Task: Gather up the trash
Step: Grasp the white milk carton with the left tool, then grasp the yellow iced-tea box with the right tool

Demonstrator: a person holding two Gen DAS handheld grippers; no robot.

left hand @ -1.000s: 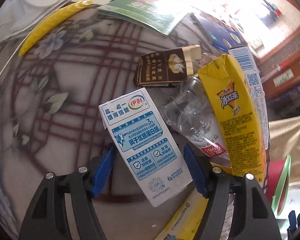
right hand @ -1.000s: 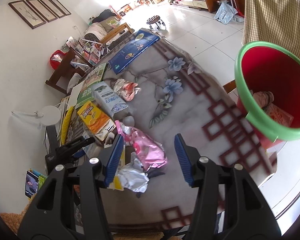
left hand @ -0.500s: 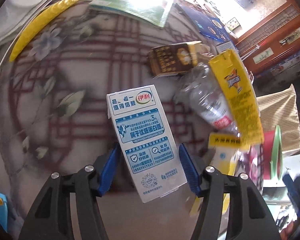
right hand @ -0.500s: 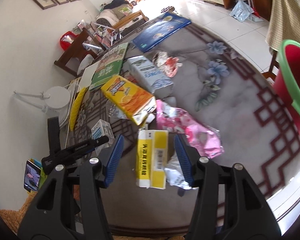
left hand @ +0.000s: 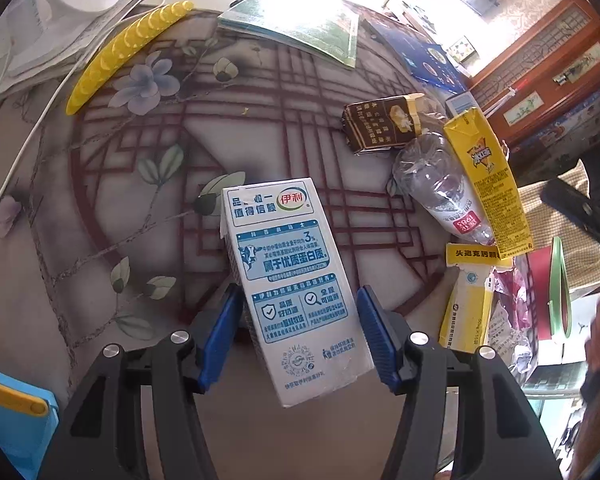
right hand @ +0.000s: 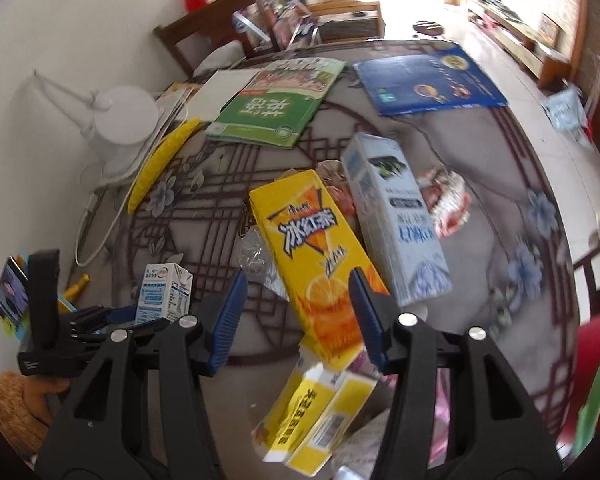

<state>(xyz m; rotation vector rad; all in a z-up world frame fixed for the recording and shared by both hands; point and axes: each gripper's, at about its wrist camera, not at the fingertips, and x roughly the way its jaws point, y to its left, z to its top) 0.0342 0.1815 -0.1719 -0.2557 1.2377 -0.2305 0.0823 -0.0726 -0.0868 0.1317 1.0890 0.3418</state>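
Gripping the milk carton (left hand: pixel 296 280) at six o'clock, the left gripper (left hand: pixel 298 332) pinches only its lower end, so it could tip out. The right gripper (right hand: pixel 296 320) hangs unclenched over the tea carton (right hand: pixel 312 256).

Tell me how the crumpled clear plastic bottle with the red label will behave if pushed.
The crumpled clear plastic bottle looks empty, so probably light. Its dented walls would likely flex. Wedged against the yellow tea carton, it probably slides rather than rolls.

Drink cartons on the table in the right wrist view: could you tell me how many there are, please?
3: small milk carton in the left gripper, yellow tea carton centre, tall blue-white carton beside it. Clutter may hide others.
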